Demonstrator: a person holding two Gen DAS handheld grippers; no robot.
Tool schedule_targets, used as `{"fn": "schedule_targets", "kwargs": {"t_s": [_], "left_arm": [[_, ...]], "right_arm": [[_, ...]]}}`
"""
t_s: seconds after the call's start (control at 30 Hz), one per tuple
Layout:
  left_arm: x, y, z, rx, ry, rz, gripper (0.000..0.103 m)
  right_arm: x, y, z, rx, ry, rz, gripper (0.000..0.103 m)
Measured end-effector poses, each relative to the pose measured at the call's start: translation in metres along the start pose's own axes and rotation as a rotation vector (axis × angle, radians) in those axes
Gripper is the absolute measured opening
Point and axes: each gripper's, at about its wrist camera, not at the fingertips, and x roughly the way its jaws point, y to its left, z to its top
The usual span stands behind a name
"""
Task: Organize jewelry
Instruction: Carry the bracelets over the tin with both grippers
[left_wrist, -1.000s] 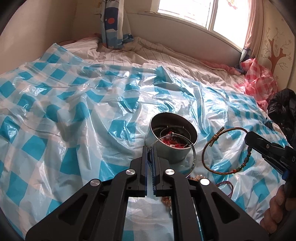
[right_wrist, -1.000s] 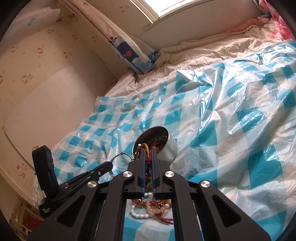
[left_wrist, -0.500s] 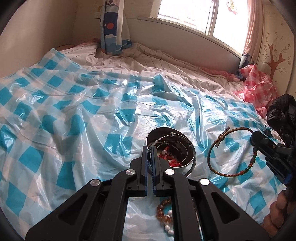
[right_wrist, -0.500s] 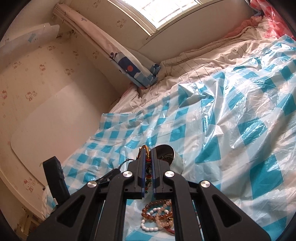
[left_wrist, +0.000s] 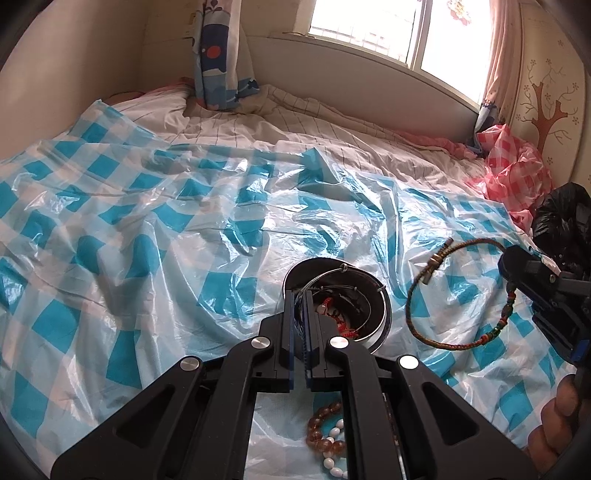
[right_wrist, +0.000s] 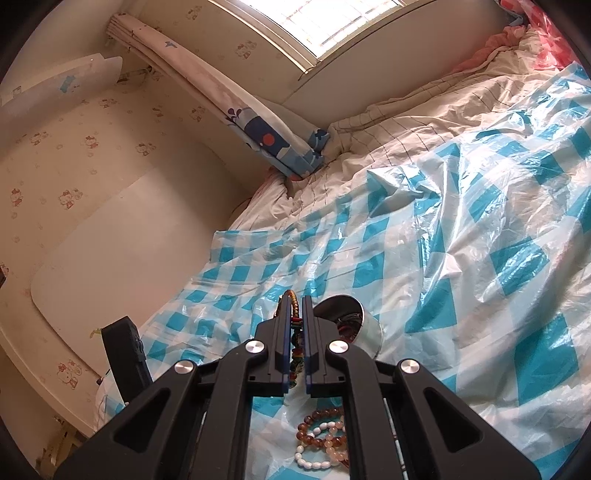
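Nearest, glossy amber and white bead bracelets (right_wrist: 323, 439) lie heaped on the crinkled, translucent blue-and-white checked plastic sheet (left_wrist: 122, 236) covering the bed. The left gripper (left_wrist: 300, 295) has its fingers pinched together on a thin silver wire bangle (left_wrist: 382, 312) that hangs over the round, shiny metal tin (left_wrist: 306, 269) holding red jewelry. The right gripper (right_wrist: 295, 301) has its fingers clamped on a braided brown cord bracelet with coloured beads (left_wrist: 458, 291), held in the air just right of the tin. Beyond lies rumpled striped bedding (left_wrist: 295, 122).

Daylight pours through a far window (left_wrist: 399, 33) with a whale-print curtain (left_wrist: 218, 55) onto a bed covered by a blue-checked plastic sheet (left_wrist: 147, 229), beside cartoon-patterned wallpaper (right_wrist: 74, 166) at left.
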Motion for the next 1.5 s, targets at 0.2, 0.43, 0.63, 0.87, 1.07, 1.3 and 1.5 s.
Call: {"fn": "schedule_targets", "kwargs": {"t_s": [0.2,0.43,0.63,0.87,1.07,1.3,1.5], "left_arm": [[0.005,0.000,0.009,0.002,-0.012,-0.005,0.003],[0.012,-0.003,0.014,0.011,-0.014,-0.006,0.003],[0.019,-0.007,0.017,0.024,-0.007,-0.010,0.003],[0.028,-0.008,0.014,0.030,0.010,-0.009,0.003],[0.032,-0.008,0.014,0.032,0.015,-0.009,0.003],[0.037,-0.011,0.013,0.040,0.022,-0.012,0.003],[0.042,-0.014,0.014,0.049,0.027,-0.017,0.003]], "right_arm": [[0.010,0.007,0.006,-0.022,-0.003,0.013,0.006],[0.018,0.010,0.009,-0.033,-0.001,0.017,0.006],[0.024,0.008,0.011,-0.037,0.007,0.012,0.006],[0.031,0.007,0.011,-0.045,0.016,0.009,0.006],[0.035,0.006,0.012,-0.049,0.019,0.006,0.006],[0.042,0.003,0.013,-0.053,0.029,0.000,0.006],[0.049,-0.002,0.014,-0.047,0.037,-0.006,0.006]]}}
